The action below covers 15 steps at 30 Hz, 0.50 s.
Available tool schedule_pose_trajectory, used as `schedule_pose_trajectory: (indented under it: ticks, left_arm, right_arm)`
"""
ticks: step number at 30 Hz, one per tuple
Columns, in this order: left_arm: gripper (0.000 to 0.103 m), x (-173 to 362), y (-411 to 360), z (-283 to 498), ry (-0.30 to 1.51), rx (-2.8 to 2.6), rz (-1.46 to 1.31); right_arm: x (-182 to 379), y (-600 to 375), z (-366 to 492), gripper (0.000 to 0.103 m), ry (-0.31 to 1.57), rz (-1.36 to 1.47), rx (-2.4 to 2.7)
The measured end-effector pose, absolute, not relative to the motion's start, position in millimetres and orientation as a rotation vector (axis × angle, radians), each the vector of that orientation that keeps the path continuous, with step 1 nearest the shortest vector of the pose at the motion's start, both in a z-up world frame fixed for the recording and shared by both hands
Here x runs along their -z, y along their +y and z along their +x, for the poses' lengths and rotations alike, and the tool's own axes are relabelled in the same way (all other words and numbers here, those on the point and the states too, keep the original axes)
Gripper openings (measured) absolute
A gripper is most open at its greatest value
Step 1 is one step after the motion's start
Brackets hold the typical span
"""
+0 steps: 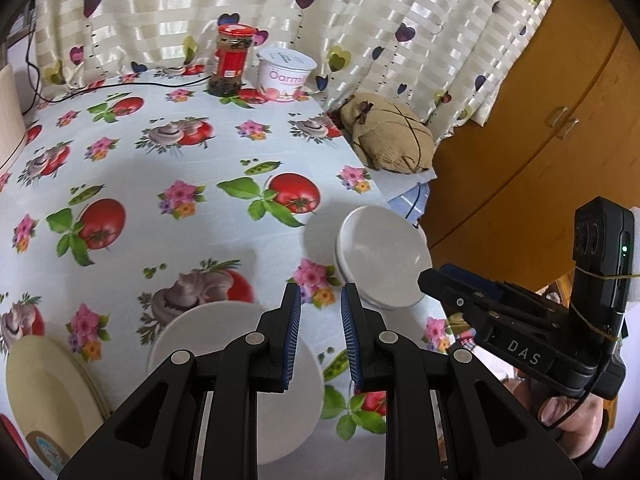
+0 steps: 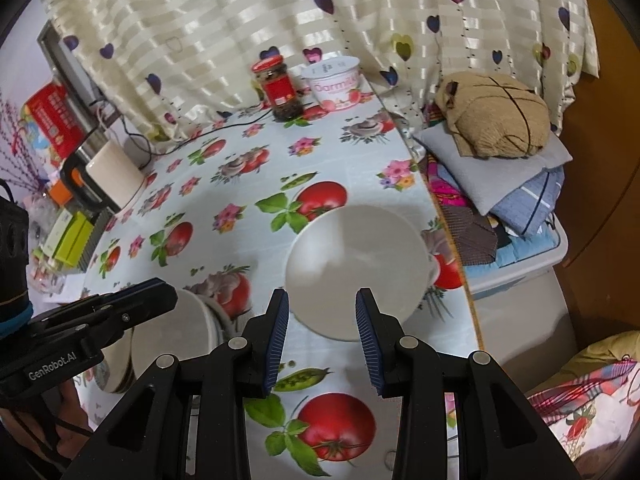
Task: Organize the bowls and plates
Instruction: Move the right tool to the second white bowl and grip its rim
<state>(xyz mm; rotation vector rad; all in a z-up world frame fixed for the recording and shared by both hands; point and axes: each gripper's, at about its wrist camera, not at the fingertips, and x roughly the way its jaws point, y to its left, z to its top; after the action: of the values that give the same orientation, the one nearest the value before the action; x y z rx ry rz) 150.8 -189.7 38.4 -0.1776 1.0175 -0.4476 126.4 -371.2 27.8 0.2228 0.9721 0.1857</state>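
Approach step, I judge: the open, empty right hand-held gripper (image 2: 322,330) faces the white ceramic bowl (image 2: 356,268) at centre frame; next, straddle its near rim. The left hand-held gripper (image 1: 320,326) hovers open.

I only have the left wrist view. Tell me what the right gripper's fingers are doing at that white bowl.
Observer: The right gripper is open and grips nothing; the white bowl's near rim shows in the gap between its pads.
Operator: Report what sits past the table's left edge.
Observer: A red box stands there.
Operator: Anything nearer.
Observer: A green-yellow carton.
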Motion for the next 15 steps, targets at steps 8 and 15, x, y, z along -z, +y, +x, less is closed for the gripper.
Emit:
schedule_pose_trajectory:
  ticks: [8, 15]
  left_arm:
    - [0.022, -30, -213, 164, 1.036, 0.47, -0.167]
    - [0.022, -17, -223, 173, 1.067, 0.466, -0.174]
  right_arm:
    - [-20, -390, 132, 0.034, 0.98, 0.239, -0.144]
    - [-11, -403, 137, 0.034, 0.989, 0.252, -0.113]
